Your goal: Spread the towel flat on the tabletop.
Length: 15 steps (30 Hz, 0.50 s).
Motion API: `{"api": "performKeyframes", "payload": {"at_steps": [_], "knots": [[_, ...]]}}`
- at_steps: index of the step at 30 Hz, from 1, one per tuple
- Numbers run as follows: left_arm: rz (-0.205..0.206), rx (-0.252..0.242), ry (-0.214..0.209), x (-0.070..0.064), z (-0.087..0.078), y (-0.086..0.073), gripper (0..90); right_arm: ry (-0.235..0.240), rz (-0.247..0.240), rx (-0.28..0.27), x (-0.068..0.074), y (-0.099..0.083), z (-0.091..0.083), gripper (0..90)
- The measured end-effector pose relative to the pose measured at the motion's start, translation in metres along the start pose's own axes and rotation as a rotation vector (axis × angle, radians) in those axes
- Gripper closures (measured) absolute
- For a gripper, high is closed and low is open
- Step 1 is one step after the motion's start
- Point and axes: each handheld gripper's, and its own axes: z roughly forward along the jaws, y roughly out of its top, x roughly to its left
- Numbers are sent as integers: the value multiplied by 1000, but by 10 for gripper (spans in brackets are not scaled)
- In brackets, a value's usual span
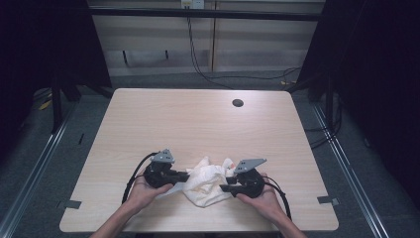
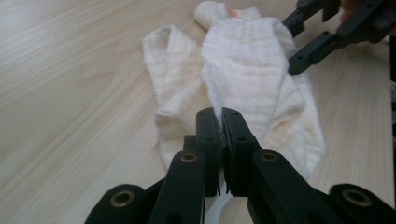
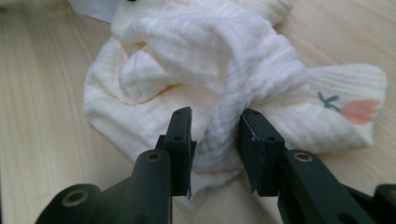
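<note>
Dark curtains and a grey floor surround the pale wooden table, which has a small round cable hole near its far edge. From the high view, a crumpled cream cloth lies near the person's edge of the table, between the two tools. The left gripper meets it from one side and the right gripper from the other, each held in a hand.

Along the left gripper in its own view, the jaws stand pressed together with a thin edge of the cloth pinched between them. The fabric stretches away in a long, loosely bunched heap, and the other tool's black jaws show at the upper right, close to the far end.

In the right gripper view, the right gripper has its jaws apart, straddling a thick rolled ridge of the cloth without clamping it. A small printed flower marks one flat corner to the side.

The step in hand looks like getting a second hold so the cloth can be spread. It would go best if the right jaws closed on a single edge or corner rather than the fat roll, while the left pinch holds steady and low, so that drawing the hands apart opens the fabric instead of dragging the bundle.
</note>
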Motion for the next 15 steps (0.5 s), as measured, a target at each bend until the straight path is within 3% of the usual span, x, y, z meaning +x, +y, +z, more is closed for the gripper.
{"api": "performKeyframes", "payload": {"at_steps": [3,8,12,15], "knots": [[-30,-27,15,6,-10,0,868,10,6,-26,-1,4,-7,608],[-35,-73,34,11,-25,1,868,-2,44,-94,-17,3,-24,572],[-45,-104,48,18,-38,3,869,-23,45,-99,-23,2,-28,565],[-48,-125,55,20,-45,5,869,-75,47,-89,-33,4,-24,505]]}}
